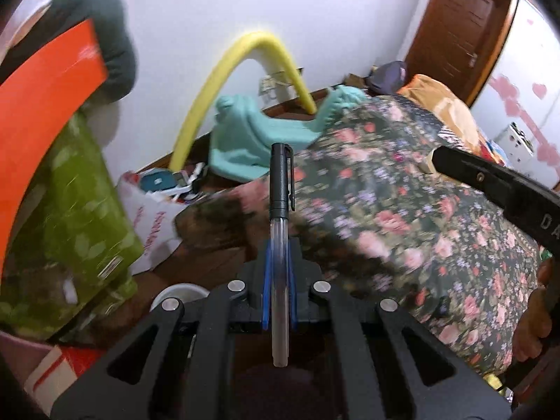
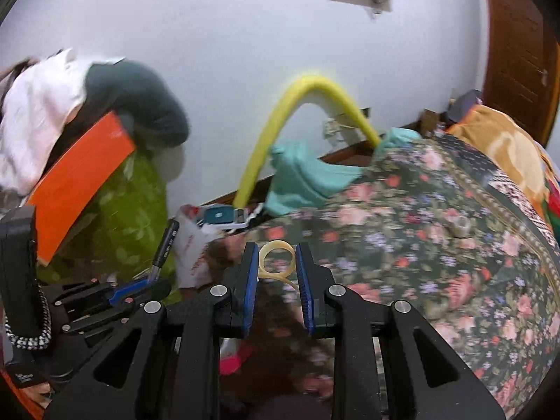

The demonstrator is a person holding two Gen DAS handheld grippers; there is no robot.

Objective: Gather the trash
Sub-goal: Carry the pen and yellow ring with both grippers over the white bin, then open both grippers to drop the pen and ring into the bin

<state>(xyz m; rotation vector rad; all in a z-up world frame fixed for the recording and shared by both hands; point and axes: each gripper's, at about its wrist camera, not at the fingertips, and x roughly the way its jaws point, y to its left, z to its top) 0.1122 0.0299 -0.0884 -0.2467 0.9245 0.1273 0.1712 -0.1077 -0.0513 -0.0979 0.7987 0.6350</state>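
Left gripper (image 1: pixel 280 273) clamps a slim clear-barrelled pen (image 1: pixel 280 210); right gripper (image 2: pixel 276 273) pinches a translucent tape ring (image 2: pixel 276 257) over the floral bedspread (image 2: pixel 437 238).

Both cameras ride on the grippers and look forward and downward along the fingers, close over a floral bedspread (image 1: pixel 402 210). The left wrist view has the left gripper (image 1: pixel 280 245) at its lower centre and catches the right gripper (image 1: pixel 497 182) at its right edge. The right wrist view sits slightly further right and shows the left gripper (image 2: pixel 147 281) low at its left. Both views share the yellow tube (image 2: pixel 308 105), the white wall (image 1: pixel 210 7) and what seems, through blur, a teal cloth (image 2: pixel 308 175).
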